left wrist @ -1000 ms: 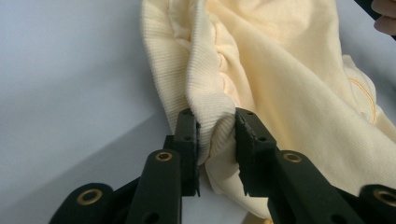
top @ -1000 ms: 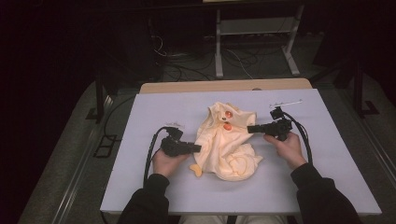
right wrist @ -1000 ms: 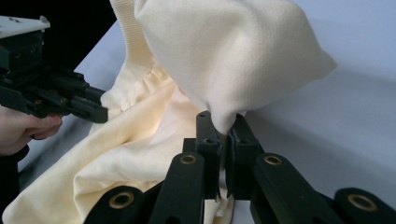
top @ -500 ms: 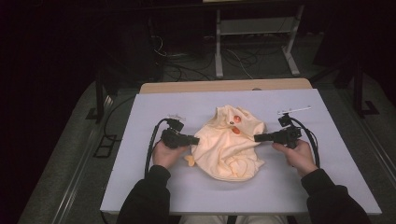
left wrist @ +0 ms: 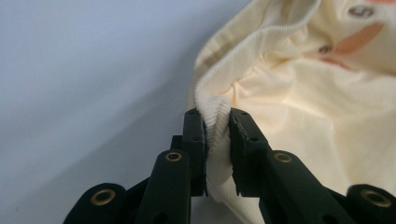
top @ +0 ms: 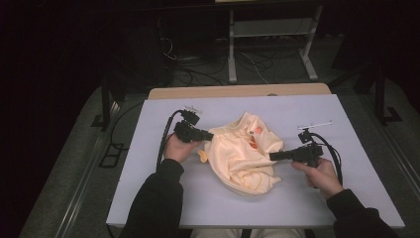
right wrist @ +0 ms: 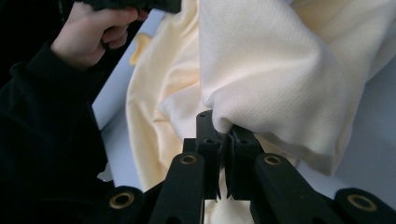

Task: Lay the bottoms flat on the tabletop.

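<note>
Right, my left gripper (left wrist: 217,122) pinches the yellow shirt's (top: 242,156) ribbed hem, right gripper (right wrist: 223,125) clamps a fold. Pulling apart could slip that thin fold free.

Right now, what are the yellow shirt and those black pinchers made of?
The shirt looks like soft knitted cloth, probably cotton: matte, wrinkly, with a ribbed edge where the left gripper pinches it. The right gripper pinches a smoother fold. Both grippers look like hard black plastic with brass-coloured rivets, though painted metal is possible.
</note>
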`<state>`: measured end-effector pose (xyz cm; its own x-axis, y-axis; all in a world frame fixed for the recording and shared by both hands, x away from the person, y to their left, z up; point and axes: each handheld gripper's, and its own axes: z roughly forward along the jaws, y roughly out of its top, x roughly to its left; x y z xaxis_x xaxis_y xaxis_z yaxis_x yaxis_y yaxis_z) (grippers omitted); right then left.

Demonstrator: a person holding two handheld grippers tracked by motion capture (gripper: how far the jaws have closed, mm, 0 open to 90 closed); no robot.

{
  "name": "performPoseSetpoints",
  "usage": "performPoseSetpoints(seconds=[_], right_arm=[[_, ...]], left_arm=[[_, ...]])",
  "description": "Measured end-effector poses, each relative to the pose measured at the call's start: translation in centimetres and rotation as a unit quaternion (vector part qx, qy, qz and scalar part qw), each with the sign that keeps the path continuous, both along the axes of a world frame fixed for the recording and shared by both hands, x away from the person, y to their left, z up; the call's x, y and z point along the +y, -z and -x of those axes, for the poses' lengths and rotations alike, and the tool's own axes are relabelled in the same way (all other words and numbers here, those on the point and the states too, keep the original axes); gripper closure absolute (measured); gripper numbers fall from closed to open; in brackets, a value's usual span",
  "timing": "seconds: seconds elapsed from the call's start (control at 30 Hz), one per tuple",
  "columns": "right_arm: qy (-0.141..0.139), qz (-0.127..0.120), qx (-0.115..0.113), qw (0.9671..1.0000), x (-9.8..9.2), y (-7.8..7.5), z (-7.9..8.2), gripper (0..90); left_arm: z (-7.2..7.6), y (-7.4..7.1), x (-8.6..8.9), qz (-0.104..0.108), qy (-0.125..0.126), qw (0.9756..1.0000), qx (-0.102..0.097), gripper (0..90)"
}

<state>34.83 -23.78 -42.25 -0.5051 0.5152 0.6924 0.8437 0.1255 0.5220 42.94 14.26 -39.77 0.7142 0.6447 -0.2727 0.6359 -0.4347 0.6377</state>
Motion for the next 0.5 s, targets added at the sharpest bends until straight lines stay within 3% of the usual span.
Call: performPoseSetpoints(seconds=[0.27,0.5], right_arm=[[-0.018,-0.004,0.007,0.9998,0.8,-0.3,1.2,84.2],[-0.015,0.012,0.005,0.9998,1.4,0.0,1.4,82.2]], left_arm=[[-1.2,-0.8,-0.9,-0.002,0.003,0.9999,-0.011,76.1],[-1.0,0.3,-1.3,0.001,-0.008,0.9999,-0.008,75.9]])
